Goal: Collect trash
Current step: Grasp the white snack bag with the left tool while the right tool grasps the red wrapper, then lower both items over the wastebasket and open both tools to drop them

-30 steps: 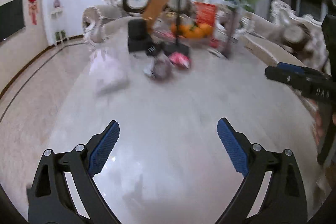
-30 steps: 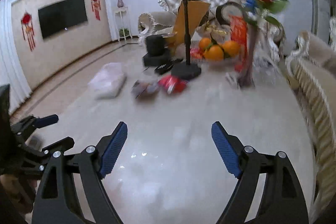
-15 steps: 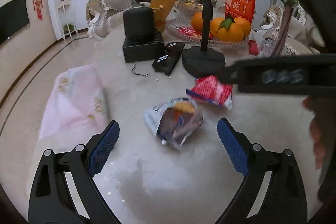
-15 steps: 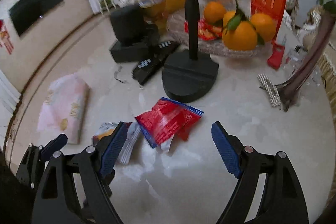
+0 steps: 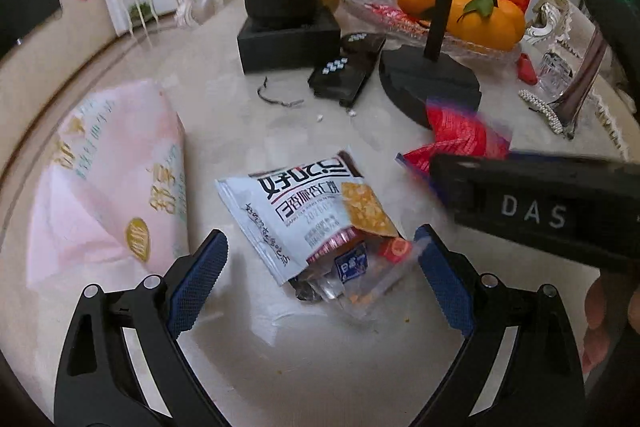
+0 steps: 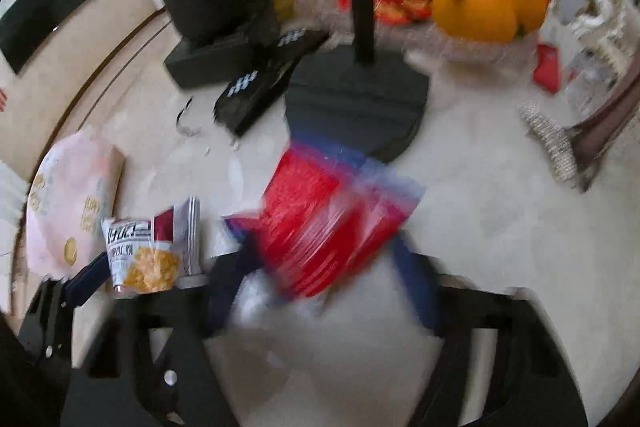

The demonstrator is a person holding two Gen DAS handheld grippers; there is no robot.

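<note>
A torn white snack wrapper [image 5: 308,211] with small clear wrappers spilling from it lies on the marble table [image 5: 240,147], between the fingers of my open left gripper [image 5: 320,279]. A red and blue snack bag [image 6: 328,227] lies in front of the black stand base. My right gripper [image 6: 328,283] straddles its near end, jaws wide apart, the view blurred. The red bag [image 5: 464,135] also shows in the left wrist view, partly hidden by the right gripper's body. The white wrapper [image 6: 148,251] shows at lower left in the right wrist view.
A pink tissue pack [image 5: 108,179] lies at the left. Behind the trash stand a black stand base [image 5: 432,83], remote controls [image 5: 348,67], a black speaker on a box [image 5: 284,15], a glass dish of oranges [image 5: 472,15] and a pearl hair clip [image 5: 544,111].
Both grippers have moved forward and down toward the table. The left one now frames the white wrapper, the right one now frames the red bag. Both stay open.
</note>
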